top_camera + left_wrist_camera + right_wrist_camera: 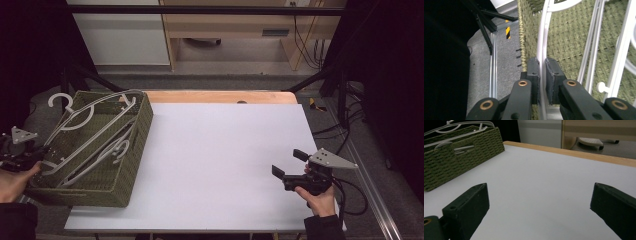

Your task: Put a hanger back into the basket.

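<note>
The white plastic hanger [541,45] is thin and smooth, its curved arm running straight up from between the left tongs [542,65] in the left gripper view. The pads of those tongs are closed on that arm, one on each side, with no gap showing. The held arm lies just inside the near wall of the olive woven basket [134,165], whose braided rim stands right beside the left pad. More white hangers [95,135] lie crossed in the basket beyond and to the right of the left tongs, their bars close to the gripped one; a hook [61,101] pokes out past the far corner of the basket.

In the high view the left tongs [35,156] sit at the basket's outer edge, which overhangs the side of the bench [225,150]. The right tongs [288,164] hover wide open and hold nothing, well apart from the basket. Between them and the basket the white bench top is bare, with a wooden strip along its far edge.
</note>
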Demonstrator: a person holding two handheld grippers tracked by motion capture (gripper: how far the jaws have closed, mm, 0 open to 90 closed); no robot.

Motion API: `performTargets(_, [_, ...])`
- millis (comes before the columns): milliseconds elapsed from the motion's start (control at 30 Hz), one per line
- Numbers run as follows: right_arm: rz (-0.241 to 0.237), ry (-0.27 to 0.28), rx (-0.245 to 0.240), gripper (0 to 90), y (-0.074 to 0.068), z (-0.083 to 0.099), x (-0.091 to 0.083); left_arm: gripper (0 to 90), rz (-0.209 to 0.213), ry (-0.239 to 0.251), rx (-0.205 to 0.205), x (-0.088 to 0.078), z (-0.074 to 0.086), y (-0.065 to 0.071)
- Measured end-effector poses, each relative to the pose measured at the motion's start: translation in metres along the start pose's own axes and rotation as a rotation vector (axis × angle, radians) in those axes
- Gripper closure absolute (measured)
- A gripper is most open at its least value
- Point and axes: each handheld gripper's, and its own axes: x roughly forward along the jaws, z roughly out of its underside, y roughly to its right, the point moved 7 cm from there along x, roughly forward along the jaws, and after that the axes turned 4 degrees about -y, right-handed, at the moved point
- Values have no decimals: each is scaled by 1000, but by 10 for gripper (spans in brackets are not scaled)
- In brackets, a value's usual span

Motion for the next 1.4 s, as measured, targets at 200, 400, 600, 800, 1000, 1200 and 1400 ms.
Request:
performTargets(200, [0,0,0,24,0,0,0,825,-21,-27,15,7,5,1])
performTargets(400, [1,-2,-2,24,-1,0,1,825,-31,-52,41,16,8,9])
performTargets(600, [-2,-1,-3,24,-1,0,1,823,-18,-64,53,18,9,13])
performTargets(800, [-4,0,0,24,-1,-1,0,817,84,-16,-9,12,10,15])
performTargets(1000, [-5,-1,-6,23,-2,0,1,814,129,4,-43,9,12,18])
performTargets(1200, [-6,1,-7,24,-1,-1,-1,816,164,106,-59,0,13,20])
performTargets(1400, [-4,2,-8,23,-2,-1,0,810,165,158,-45,-8,13,27])
